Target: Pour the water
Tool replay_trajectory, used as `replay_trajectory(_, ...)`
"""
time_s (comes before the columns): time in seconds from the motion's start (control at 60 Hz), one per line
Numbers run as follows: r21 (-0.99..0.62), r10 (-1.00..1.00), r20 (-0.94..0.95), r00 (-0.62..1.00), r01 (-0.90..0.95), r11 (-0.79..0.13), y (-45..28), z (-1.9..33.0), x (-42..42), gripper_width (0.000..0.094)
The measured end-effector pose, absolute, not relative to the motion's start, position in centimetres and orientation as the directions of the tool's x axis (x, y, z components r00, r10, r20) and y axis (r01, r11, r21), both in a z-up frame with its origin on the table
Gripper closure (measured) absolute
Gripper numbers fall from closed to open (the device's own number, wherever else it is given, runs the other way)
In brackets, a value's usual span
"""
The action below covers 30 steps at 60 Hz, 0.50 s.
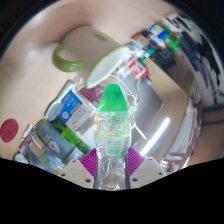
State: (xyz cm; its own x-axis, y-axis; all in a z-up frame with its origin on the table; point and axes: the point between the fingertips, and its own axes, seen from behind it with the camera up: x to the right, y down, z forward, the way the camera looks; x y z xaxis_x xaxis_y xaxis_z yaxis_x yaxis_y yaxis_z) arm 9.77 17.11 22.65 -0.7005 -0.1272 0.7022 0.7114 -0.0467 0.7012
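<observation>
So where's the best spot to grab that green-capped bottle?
Around its clear mid-body, where the gripper already has it: the bottle stands between the two fingers, pads at its sides. The body is straight and round there; the green cap narrows and must stay free for pouring.

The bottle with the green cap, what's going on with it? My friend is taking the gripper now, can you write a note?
Gripper: shut on the clear bottle, both purple pads pressing its sides.
Bottle: held tilted, lifted over the table; green cap on.
White cup with green rim: beyond the bottle, on the table.
Done: bottle picked up.
Left: cap probably has to come off, then pour into the cup.
</observation>
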Motion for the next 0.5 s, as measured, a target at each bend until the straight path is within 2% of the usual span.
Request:
replay_trajectory(0.1,0.426,-0.159,0.887,-0.434,0.901,-0.082,16.8,26.1,12.3,0.0582)
replay_trajectory(0.167,0.118,-0.171,0.976,-0.134,0.988,-0.100,16.2,27.4,15.2,0.0582)
replay_trajectory(0.233,-0.234,-0.195,0.958,0.210,0.966,-0.109,15.3,27.5,18.8,0.0581)
replay_trajectory(0.3,-0.518,-0.183,0.849,0.496,0.850,-0.096,14.8,27.5,21.6,0.0579)
replay_trajectory(0.383,-0.807,-0.172,0.587,0.791,0.590,-0.041,13.9,24.5,23.7,0.0580)
replay_trajectory(0.433,-0.904,-0.137,0.428,0.894,0.426,-0.045,13.9,23.7,25.2,0.0580)
replay_trajectory(0.5,-0.983,-0.098,0.178,0.979,0.173,-0.057,13.5,19.8,25.9,0.0579)
